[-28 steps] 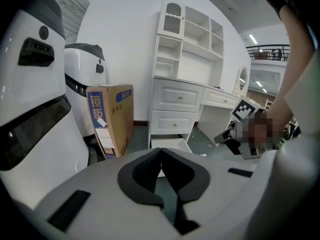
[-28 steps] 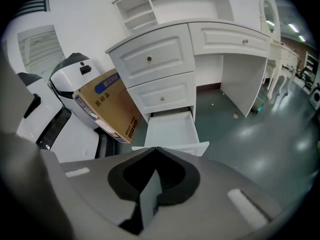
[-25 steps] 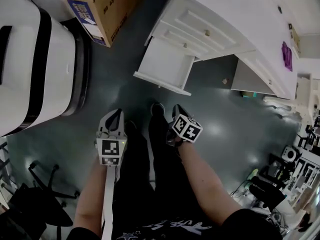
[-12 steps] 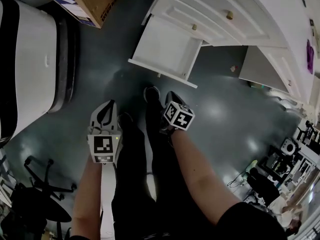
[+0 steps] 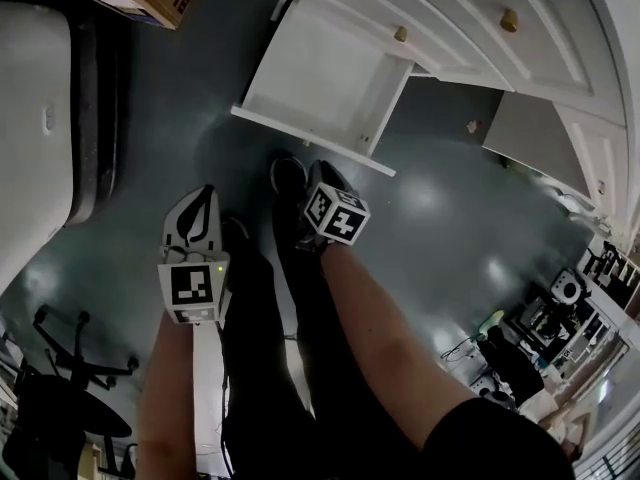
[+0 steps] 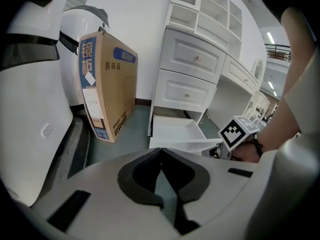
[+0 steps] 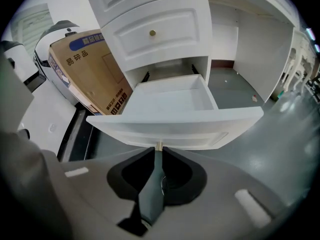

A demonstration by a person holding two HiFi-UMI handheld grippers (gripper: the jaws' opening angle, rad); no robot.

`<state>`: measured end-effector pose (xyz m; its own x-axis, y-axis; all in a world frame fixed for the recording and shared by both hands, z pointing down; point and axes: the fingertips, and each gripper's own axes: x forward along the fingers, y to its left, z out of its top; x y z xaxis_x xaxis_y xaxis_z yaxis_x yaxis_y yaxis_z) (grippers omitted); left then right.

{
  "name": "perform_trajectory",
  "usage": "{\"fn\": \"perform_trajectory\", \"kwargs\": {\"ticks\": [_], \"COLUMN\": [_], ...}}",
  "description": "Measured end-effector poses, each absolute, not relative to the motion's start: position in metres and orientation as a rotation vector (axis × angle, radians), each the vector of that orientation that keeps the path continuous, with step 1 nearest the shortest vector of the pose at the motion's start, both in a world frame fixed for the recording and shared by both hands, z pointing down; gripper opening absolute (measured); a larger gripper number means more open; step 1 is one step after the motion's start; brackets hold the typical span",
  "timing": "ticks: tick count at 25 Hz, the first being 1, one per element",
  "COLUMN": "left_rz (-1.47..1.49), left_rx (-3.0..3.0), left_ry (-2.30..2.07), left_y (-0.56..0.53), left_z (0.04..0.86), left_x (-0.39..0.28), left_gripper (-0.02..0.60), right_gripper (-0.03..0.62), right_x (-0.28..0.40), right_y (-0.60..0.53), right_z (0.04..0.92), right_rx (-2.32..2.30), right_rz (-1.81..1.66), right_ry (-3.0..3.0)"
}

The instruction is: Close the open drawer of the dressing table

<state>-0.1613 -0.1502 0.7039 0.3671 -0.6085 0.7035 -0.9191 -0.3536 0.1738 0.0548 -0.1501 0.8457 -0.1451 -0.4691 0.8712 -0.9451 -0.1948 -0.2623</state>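
Cardboard box (image 6: 107, 84) at nine o'clock of the left gripper view, printed 镜柜 in blue down one edge and 易碎品 across its face; 易碎品 legible again in the right gripper view, print unreadable from the head view, box cut to a corner at eleven o'clock there. Left gripper (image 5: 205, 193) at seven o'clock of the head view, jaws pressed together on nothing. Open drawer (image 5: 320, 93) at twelve o'clock, pulled out of the dressing table (image 5: 470, 18). Right gripper (image 5: 318, 173) just below its front, jaws opening from a thin slit, nothing clamped. Small knob (image 7: 159, 145) on the drawer front visible only in the right gripper view, right at the jaw tips; touching or apart, cannot tell.
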Motion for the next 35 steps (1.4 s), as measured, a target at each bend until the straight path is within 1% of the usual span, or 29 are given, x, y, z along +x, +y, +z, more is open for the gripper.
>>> {"fn": "perform_trajectory", "kwargs": {"ticks": [2, 4, 5, 7, 8, 13, 22, 23, 24, 31, 35], "left_rz": [0.739, 0.741, 0.746, 0.756, 0.758, 0.772, 0.763, 0.763, 0.764, 0.758, 0.785], "left_rx": [2.063, 2.059, 2.06, 2.065, 2.066, 2.06, 2.064, 2.067, 2.068, 2.068, 2.074], "left_ry": [-1.305, -1.297, -1.293, -1.287, -1.284, -1.268, -1.25, -1.249, -1.249, -1.243, -1.234], "left_y": [-0.153, -0.156, -0.157, -0.16, -0.161, -0.164, -0.166, -0.166, -0.166, -0.17, -0.177], "left_z": [0.717, 0.727, 0.73, 0.737, 0.741, 0.756, 0.769, 0.77, 0.771, 0.773, 0.77], "left_x": [-0.156, -0.151, -0.149, -0.148, -0.147, -0.142, -0.138, -0.138, -0.138, -0.14, -0.143], "left_gripper": [0.009, 0.009, 0.009, 0.009, 0.009, 0.009, 0.009, 0.009, 0.009, 0.009, 0.009], "right_gripper": [0.026, 0.053, 0.075, 0.147, 0.156, 0.16, 0.158, 0.148, 0.12, 0.115, 0.114], "right_x": [0.058, 0.058, 0.057, 0.052, 0.051, 0.046, 0.042, 0.045, 0.047, 0.051, 0.055], "right_y": [-0.155, -0.16, -0.163, -0.169, -0.171, -0.171, -0.179, -0.18, -0.18, -0.187, -0.209], "right_z": [0.856, 0.866, 0.87, 0.877, 0.881, 0.902, 0.923, 0.924, 0.924, 0.924, 0.925], "right_rx": [1.649, 1.632, 1.624, 1.616, 1.612, 1.603, 1.616, 1.625, 1.635, 1.643, 1.669], "right_rz": [1.325, 1.335, 1.336, 1.322, 1.314, 1.33, 1.232, 1.216, 1.206, 1.202, 1.201], "right_ry": [-1.586, -1.592, -1.6, -1.616, -1.615, -1.566, -1.503, -1.493, -1.484, -1.505, -1.529]}}
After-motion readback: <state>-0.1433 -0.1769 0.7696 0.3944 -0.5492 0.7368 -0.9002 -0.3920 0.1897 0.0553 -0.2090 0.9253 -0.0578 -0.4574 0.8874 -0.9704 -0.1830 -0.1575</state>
